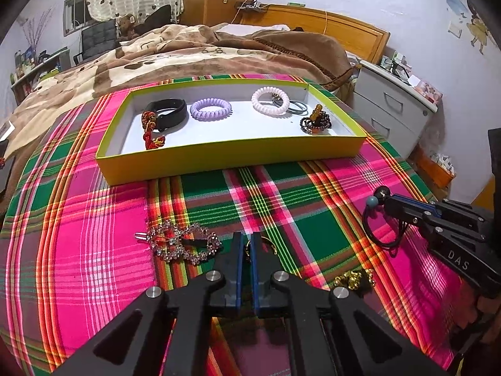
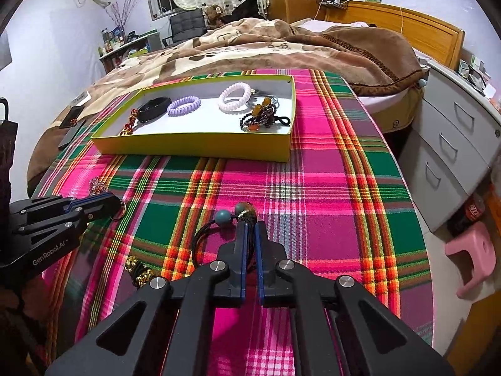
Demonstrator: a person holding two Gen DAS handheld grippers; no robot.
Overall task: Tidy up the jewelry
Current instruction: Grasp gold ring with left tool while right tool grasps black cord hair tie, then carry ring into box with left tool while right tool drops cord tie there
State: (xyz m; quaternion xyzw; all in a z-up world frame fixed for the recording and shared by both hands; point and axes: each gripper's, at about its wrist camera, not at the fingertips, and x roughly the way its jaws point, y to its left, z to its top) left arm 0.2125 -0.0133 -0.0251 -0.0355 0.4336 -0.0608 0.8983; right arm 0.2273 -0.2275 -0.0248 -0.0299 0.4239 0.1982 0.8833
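A yellow tray on the plaid cloth holds a black band, a purple coil tie, a white coil tie, a red charm and a dark bead bracelet. My left gripper is shut on a small gold ring piece, just above the cloth. My right gripper is shut on a black hair tie with teal beads. A rhinestone clip lies left of my left gripper. A gold bead piece lies between the grippers.
A bed with a brown blanket lies behind the table. White drawers stand at the right, with a pink stool on the floor. A dark phone lies left of the tray.
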